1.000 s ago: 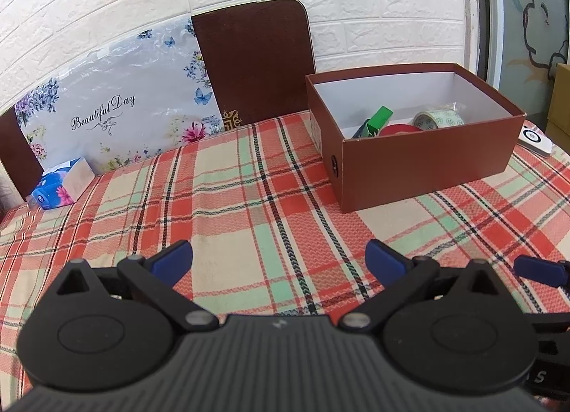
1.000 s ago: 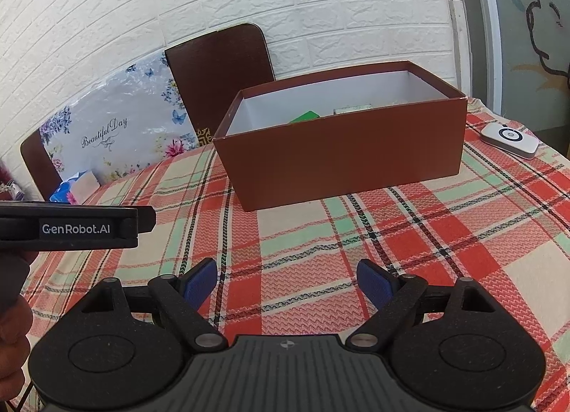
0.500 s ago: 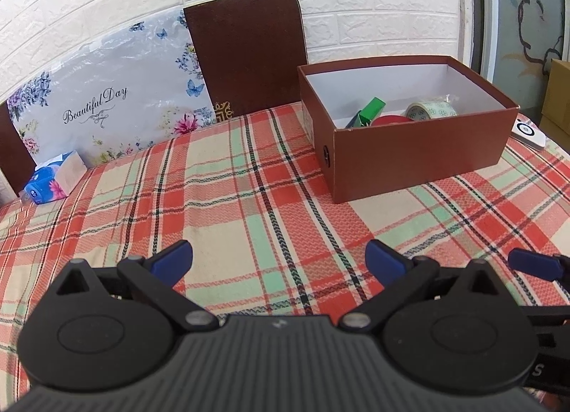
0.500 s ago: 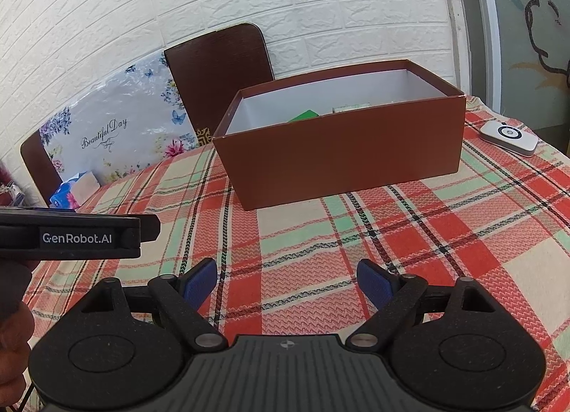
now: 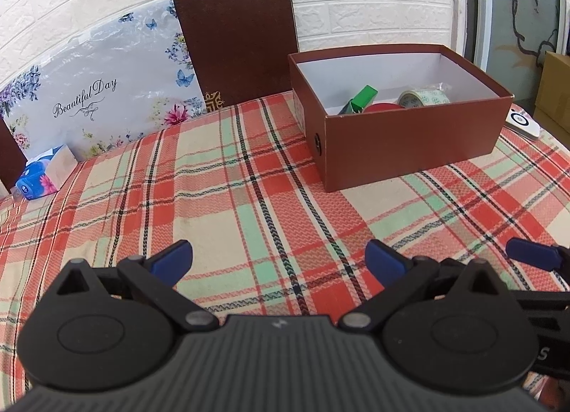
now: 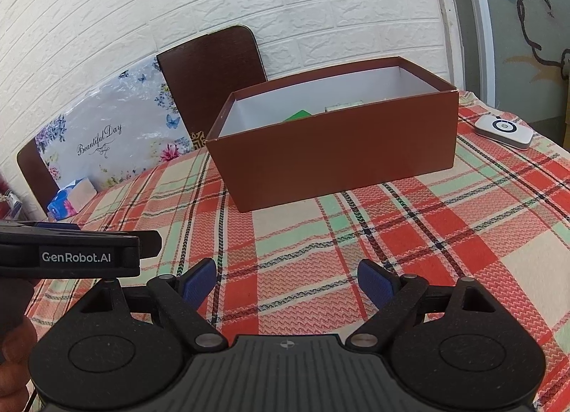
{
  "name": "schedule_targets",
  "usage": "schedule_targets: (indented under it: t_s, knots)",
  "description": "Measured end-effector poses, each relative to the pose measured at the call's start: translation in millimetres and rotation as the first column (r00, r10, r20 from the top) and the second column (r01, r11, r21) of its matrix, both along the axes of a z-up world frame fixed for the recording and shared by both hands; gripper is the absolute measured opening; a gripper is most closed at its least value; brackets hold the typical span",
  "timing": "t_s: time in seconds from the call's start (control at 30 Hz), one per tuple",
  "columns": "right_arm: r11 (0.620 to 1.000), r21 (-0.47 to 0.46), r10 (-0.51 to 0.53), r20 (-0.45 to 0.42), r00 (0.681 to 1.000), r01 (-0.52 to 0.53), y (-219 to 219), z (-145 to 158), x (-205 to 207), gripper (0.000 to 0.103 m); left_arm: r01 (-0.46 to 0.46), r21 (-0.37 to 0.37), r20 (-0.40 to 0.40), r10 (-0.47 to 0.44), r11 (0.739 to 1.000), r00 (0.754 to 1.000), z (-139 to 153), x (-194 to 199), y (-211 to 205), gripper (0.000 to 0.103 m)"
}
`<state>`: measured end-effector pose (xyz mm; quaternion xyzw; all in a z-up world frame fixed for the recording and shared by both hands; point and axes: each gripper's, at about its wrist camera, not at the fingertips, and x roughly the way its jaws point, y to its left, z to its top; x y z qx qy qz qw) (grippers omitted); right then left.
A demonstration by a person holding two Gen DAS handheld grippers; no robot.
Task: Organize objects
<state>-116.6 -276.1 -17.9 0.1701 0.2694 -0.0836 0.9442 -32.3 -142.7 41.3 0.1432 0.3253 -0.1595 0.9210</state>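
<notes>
A brown open box (image 5: 409, 141) stands on the plaid tablecloth at the right; it also shows in the right wrist view (image 6: 335, 159). Inside lie a green box (image 5: 361, 98), a roll of tape (image 5: 424, 98) and something red (image 5: 383, 108). My left gripper (image 5: 279, 260) is open and empty above the cloth, well short of the box. My right gripper (image 6: 286, 282) is open and empty, in front of the box. The left gripper's body (image 6: 78, 251) shows at the left of the right wrist view.
A white round-button device (image 6: 504, 131) lies on the cloth right of the box. A blue tissue pack (image 5: 41, 177) lies at the far left. A floral "Beautiful Day" board (image 5: 99, 91) and a brown chair back (image 5: 238, 45) stand behind the table against the brick wall.
The left gripper has drawn back and risen a little, so the box looks smaller and farther. The right gripper has barely moved. Both stay open.
</notes>
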Motion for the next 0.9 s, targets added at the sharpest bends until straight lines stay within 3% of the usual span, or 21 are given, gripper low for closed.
schedule_targets:
  t_s: [0.9]
  knots:
    - [1.000, 0.021, 0.014, -0.026, 1.000, -0.014, -1.7, -9.0, 4.0, 0.088, -0.040, 0.001, -0.036, 0.040, 0.999, 0.999, -6.4, 8.0, 3.7, 0.103]
